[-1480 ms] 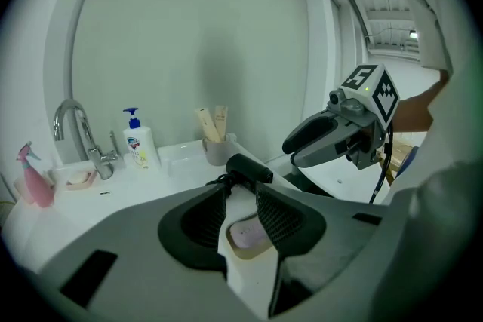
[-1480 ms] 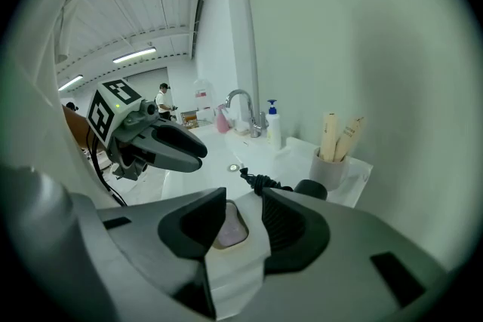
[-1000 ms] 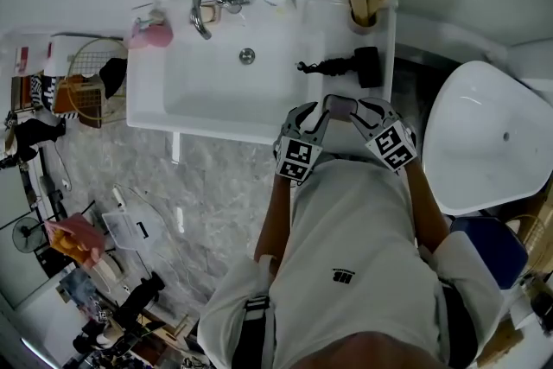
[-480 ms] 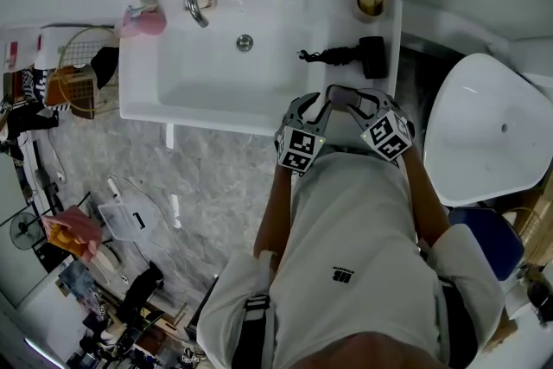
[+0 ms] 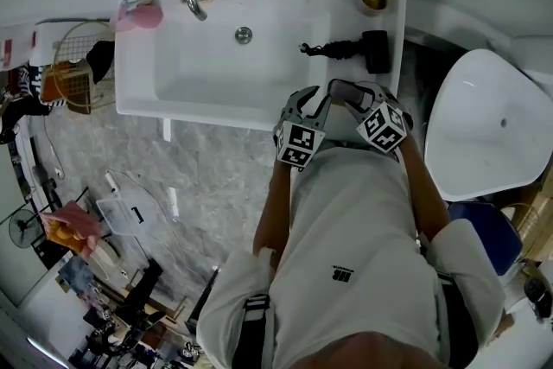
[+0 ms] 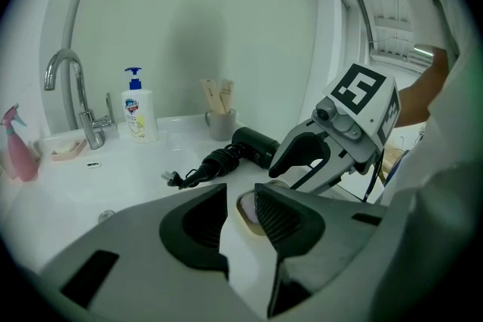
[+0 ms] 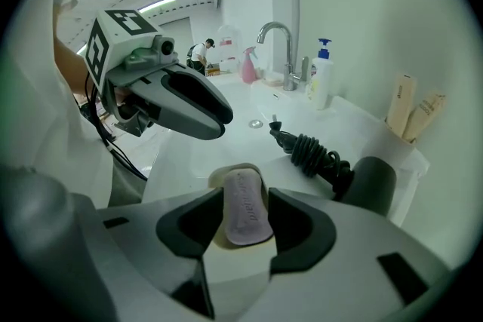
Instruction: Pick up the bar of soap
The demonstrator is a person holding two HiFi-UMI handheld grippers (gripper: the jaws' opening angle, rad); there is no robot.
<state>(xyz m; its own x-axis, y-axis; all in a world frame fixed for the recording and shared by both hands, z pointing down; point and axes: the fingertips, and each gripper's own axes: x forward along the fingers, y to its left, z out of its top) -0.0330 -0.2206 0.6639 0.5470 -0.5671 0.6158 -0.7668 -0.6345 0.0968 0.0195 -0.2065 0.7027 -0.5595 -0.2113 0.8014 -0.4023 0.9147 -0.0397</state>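
Soap bar (image 7: 243,219) is being clamped by the right gripper (image 7: 245,196) at a cream dish (image 7: 216,179) on the white sink's (image 5: 134,91) near right ledge. The left gripper (image 6: 241,200) is being held narrowly parted, empty. Farther off, a black hair dryer (image 5: 367,50) is lying. Both grippers are being kept where they were a second ago.
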